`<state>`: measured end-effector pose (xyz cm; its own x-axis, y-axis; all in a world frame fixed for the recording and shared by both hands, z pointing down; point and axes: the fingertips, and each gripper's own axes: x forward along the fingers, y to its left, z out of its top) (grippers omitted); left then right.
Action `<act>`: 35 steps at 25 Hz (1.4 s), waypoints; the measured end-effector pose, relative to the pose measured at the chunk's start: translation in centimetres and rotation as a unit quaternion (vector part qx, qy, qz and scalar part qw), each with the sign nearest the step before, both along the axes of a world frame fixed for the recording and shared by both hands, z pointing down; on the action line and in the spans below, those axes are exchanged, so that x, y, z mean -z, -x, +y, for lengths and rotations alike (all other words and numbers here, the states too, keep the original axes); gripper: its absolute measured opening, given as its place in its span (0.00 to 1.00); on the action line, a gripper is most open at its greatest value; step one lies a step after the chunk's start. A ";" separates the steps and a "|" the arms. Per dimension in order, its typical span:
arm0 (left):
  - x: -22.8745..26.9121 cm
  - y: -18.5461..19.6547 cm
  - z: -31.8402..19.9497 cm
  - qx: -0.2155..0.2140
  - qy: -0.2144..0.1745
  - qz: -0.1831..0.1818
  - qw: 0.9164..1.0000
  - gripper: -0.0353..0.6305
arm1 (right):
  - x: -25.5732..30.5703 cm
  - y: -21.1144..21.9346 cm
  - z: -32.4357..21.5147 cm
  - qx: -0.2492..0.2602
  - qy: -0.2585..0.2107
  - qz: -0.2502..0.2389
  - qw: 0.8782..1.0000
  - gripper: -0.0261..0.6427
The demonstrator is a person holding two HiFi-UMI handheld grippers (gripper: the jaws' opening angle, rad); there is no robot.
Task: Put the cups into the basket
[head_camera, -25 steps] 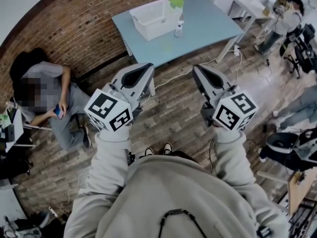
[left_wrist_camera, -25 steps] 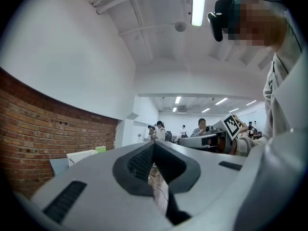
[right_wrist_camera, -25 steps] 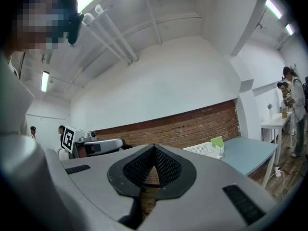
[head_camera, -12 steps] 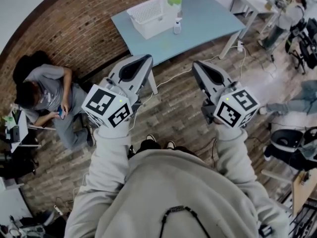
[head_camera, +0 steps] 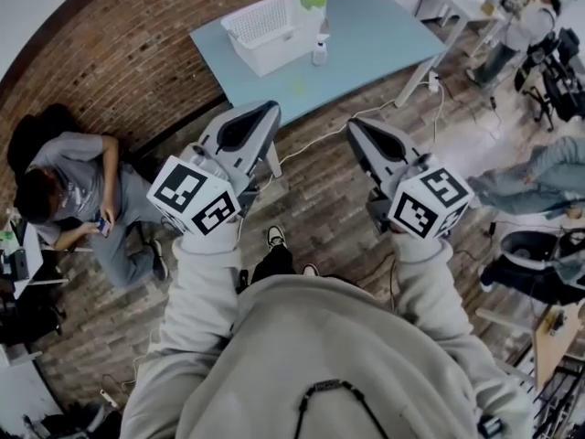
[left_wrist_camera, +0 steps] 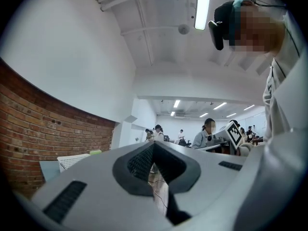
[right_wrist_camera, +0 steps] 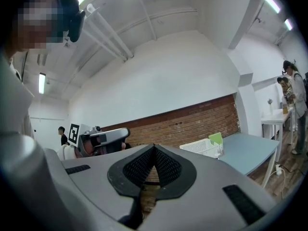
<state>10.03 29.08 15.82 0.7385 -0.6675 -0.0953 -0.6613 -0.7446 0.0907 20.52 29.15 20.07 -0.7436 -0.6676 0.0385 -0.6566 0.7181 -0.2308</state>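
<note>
Over wooden floor (head_camera: 320,195), left gripper (head_camera: 271,110) and right gripper (head_camera: 353,128) jaws are together, empty. Basket (head_camera: 265,27) sits on table (head_camera: 375,35), well ahead.

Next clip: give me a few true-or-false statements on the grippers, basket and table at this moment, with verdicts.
1. The white basket stands on the blue table. True.
2. The right gripper holds a cup. False: its jaws are together with nothing between them.
3. The left gripper is shut and empty. True.
4. Both grippers hang over the table. False: they are over the wooden floor, short of the table.
5. A seated person is by the brick wall. True.
</note>
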 end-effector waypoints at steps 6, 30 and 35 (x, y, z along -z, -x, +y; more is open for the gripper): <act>-0.5 3.8 -5.9 -0.005 0.009 0.023 1.000 0.05 | -0.3 3.6 -6.1 0.001 0.006 0.012 1.000 0.05; -4.2 13.2 -25.5 -0.024 0.040 0.017 0.999 0.05 | -2.1 12.1 -26.3 -0.013 0.040 0.047 0.998 0.05; -2.8 12.7 -31.1 -0.003 0.030 0.003 1.000 0.05 | -1.4 11.2 -32.1 0.002 0.030 0.034 0.999 0.05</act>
